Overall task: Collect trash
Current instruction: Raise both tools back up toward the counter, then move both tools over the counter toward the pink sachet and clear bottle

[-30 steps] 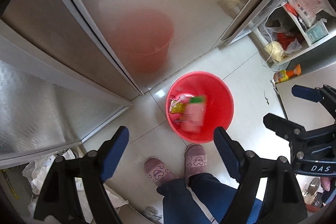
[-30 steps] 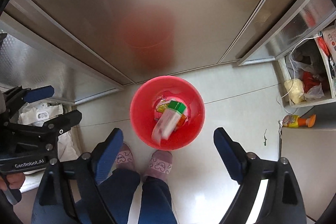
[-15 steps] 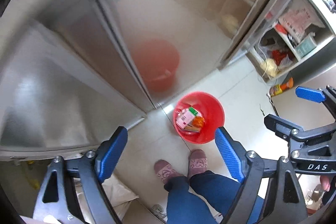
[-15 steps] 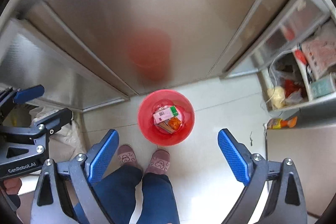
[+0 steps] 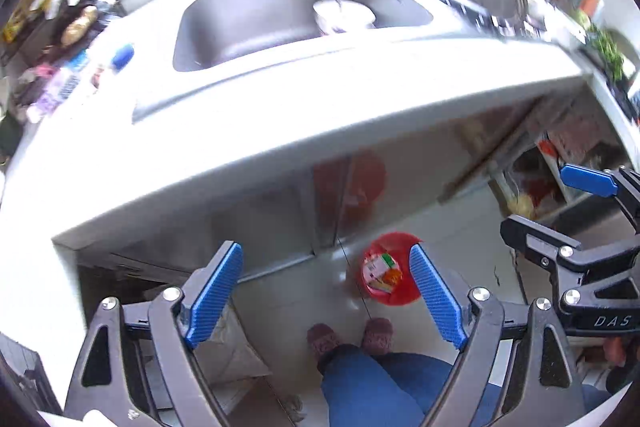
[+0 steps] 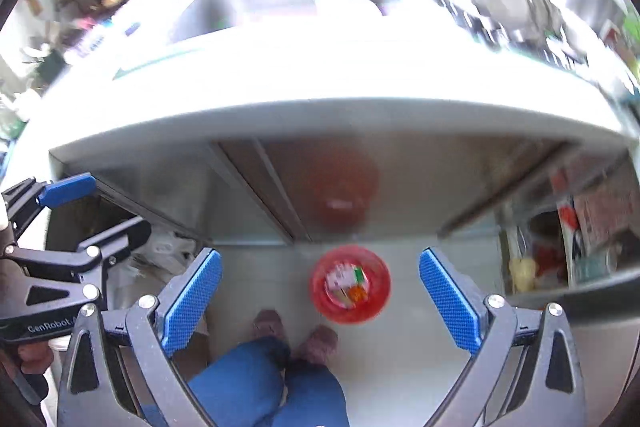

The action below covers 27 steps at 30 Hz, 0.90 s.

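Red plastic, round and open-topped, the small bin stands on the pale tiled floor far below both of your tools, just in front of your two pinkish slippers. Inside it lies the collected trash: a white and pink carton with a green corner on top of orange and yellow wrappers.

Your left gripper has its blue-padded jaws spread wide with nothing between them. In its view the bin sits low in the gap, close beside the right pad, well beneath the fingertips and untouched.

Your right gripper is opening its jaws wider at this moment, and nothing is held there either. In its view the bin lies between the two blue pads, a little right of the middle, far down on the floor and apart from both.

Above the bin, the white countertop edge crosses both views, with a grey steel sink set into it and a white bowl resting in the basin. A shiny metal cabinet front under the counter shows a blurred red reflection of the bin. Your blue trouser legs fill the bottom of each view. Much of the upper scene is blurred and overexposed.
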Motion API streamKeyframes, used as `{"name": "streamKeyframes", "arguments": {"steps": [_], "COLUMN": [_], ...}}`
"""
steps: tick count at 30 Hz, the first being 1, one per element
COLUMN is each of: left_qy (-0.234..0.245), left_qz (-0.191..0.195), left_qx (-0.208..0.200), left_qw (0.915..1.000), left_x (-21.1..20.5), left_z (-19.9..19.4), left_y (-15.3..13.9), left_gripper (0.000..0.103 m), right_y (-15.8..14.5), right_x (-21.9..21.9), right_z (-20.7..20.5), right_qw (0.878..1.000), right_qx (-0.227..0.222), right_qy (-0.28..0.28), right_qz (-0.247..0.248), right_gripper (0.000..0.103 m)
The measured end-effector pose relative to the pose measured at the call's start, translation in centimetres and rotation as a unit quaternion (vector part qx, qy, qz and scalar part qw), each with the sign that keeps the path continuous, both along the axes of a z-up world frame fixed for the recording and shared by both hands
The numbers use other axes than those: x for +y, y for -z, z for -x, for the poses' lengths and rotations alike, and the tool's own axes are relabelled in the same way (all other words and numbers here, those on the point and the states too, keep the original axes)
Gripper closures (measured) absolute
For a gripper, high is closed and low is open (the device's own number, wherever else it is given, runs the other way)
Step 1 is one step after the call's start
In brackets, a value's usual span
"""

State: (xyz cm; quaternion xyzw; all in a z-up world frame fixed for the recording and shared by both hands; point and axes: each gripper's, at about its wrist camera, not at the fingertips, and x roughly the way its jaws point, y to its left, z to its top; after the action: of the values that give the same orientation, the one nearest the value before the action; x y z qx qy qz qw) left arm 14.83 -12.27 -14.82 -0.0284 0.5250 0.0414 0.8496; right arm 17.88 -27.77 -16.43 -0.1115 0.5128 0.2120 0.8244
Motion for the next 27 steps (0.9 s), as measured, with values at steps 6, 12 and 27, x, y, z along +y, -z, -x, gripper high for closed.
{"name": "streamKeyframes", "arguments": {"steps": [6,12,27], "left_qy": [-0.059,-0.107,-0.174], "left_qz": [-0.012,-0.025,-0.037], "left_qx": [-0.028,-0.037,-0.046], "left_qw": [0.9978,0.9933,0.983], "left_x": [4.4,9.5,23.2], "left_z": [1.3,2.0,-2.9], "left_y": [-4.1,-7.1,-9.9], "left_gripper": [0.018,0.018,0.016], "right_y": [-3.6,-5.8,-8.8], "right_x": [4.8,10.2,23.7], "right_z": [-0.4,-1.5,-6.9], "right_qw": [0.997,0.988,0.976], "right_qx": [-0.038,-0.061,-0.05], "right_qy": [-0.065,-0.133,-0.201], "right_qz": [-0.028,-0.041,-0.064], "right_gripper": [0.004,0.004,0.004]}}
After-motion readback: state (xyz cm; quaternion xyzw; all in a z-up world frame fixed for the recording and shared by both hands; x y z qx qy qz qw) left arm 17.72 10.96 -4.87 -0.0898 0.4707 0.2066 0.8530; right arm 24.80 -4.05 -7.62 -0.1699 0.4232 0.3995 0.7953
